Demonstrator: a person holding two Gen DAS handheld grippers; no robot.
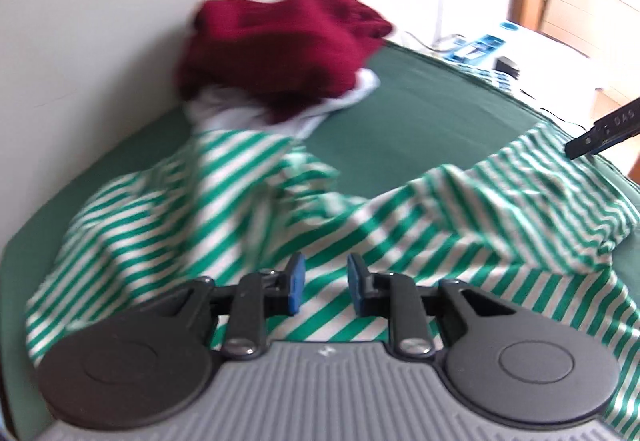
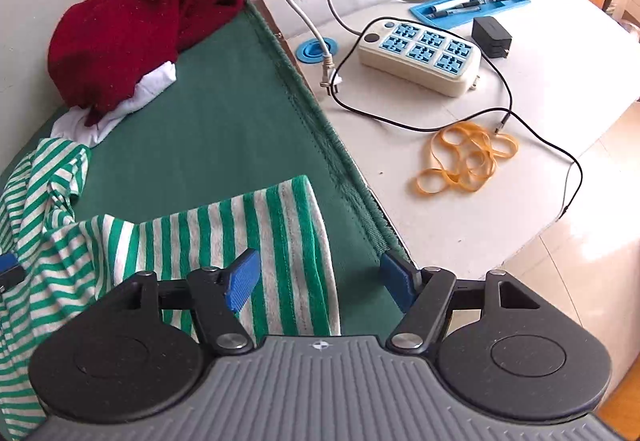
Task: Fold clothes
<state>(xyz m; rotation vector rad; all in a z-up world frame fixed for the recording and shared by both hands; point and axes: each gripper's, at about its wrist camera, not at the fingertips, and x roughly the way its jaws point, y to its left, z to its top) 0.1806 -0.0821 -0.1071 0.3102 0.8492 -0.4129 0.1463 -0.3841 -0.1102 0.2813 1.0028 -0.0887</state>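
A green-and-white striped garment (image 1: 304, 209) lies crumpled across the green mat (image 1: 416, 113). My left gripper (image 1: 324, 283) hovers over its near part, open with a narrow gap, stripes showing between the blue pads. In the right wrist view the garment's hemmed end (image 2: 256, 225) lies flat near the mat's right edge (image 2: 320, 129). My right gripper (image 2: 320, 283) stands wide open over that end, the hem between its fingers, nothing pinched. One finger of the right gripper (image 1: 604, 129) shows at the left view's right side.
A dark red knit (image 2: 132, 25) sits on a white cloth (image 2: 116, 109) at the mat's far corner by the wall. Right of the mat, the white table holds a power strip (image 2: 420, 57), black adapter (image 2: 491, 37), cables, rubber bands (image 2: 464, 157) and a blue pen tray (image 2: 472, 7).
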